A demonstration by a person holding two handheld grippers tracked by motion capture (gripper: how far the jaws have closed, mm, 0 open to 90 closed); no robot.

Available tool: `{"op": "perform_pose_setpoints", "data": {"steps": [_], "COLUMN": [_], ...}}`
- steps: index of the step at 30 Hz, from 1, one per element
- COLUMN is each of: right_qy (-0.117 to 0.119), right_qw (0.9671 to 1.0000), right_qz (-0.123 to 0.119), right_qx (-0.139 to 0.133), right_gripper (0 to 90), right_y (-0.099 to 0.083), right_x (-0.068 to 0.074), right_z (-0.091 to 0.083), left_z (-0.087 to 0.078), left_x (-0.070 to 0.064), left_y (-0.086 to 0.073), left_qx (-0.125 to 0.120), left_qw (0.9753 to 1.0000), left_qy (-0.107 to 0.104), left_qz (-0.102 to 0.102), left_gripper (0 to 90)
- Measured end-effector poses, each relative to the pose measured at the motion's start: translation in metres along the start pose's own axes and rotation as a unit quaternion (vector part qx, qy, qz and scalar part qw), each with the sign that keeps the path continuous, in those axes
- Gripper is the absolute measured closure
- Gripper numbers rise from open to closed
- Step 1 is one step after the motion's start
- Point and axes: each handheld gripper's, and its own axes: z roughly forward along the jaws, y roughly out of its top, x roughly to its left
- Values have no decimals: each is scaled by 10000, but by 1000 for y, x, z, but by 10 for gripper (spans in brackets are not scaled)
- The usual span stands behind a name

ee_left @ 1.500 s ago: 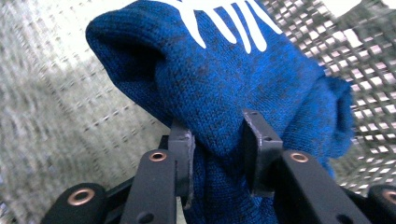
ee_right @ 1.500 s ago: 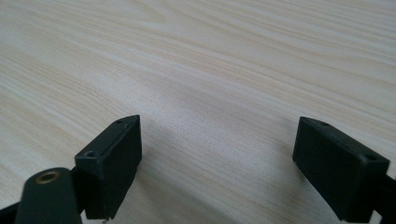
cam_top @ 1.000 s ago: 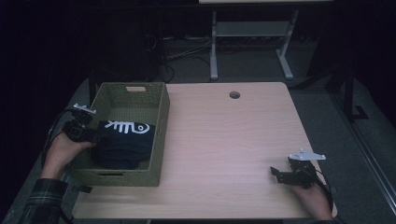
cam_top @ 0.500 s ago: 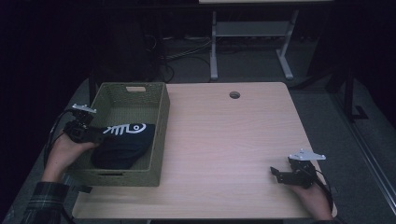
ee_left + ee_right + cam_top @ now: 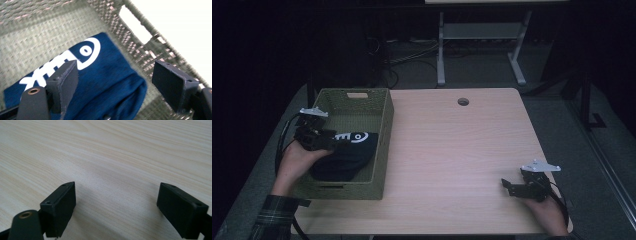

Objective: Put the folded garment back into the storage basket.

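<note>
A folded navy cloth (image 5: 346, 155) with a white fish-bone print (image 5: 75, 60) lies inside the woven olive basket (image 5: 384, 130) at the table's left side. My left gripper (image 5: 326, 140) reaches over the basket's left rim, just above the cloth's left end. In the left gripper view its jaws stand wide apart over the navy cloth (image 5: 107, 82), so my left gripper (image 5: 115, 85) is open and holds nothing. At the table's near right corner, my right gripper (image 5: 511, 187) rests low over bare wood. My right gripper (image 5: 116, 202) is open with only tabletop between its jaws.
The light wooden table (image 5: 452, 145) has a round cable hole (image 5: 463, 101) near its far edge. The basket wall has a handle slot (image 5: 135, 23). A white desk frame (image 5: 477, 35) stands on the dark floor beyond the table.
The navy cloth has sunk lower into the basket and shifted slightly toward its near end. My left hand stayed at the basket's left rim. The right gripper has not moved.
</note>
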Motion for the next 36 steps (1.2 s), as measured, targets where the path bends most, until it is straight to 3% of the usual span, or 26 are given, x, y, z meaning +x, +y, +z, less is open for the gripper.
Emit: {"op": "perform_pose_setpoints", "data": {"steps": [8, 16, 25, 36], "right_qy": [-7, -13, -7, -5], "right_qw": [10000, 10000, 10000, 10000], "right_qz": [1, -1, -4, -2], "right_qx": [5, -2, 1, -2], "right_gripper": [151, 151, 151, 151], "right_y": [0, 0, 0, 0], "right_x": [0, 0, 0, 0], "right_z": [0, 0, 0, 0], "left_z": [7, 26, 44, 67], "left_x": [-32, -67, -107, -145], "left_y": [16, 31, 36, 37], "left_qx": [-402, -692, -897, -1114], "left_qw": [9989, 9958, 9917, 9878], "left_qy": [-138, -454, -672, -785], "left_qz": [215, 384, 632, 753], "left_gripper": [206, 206, 205, 196]}}
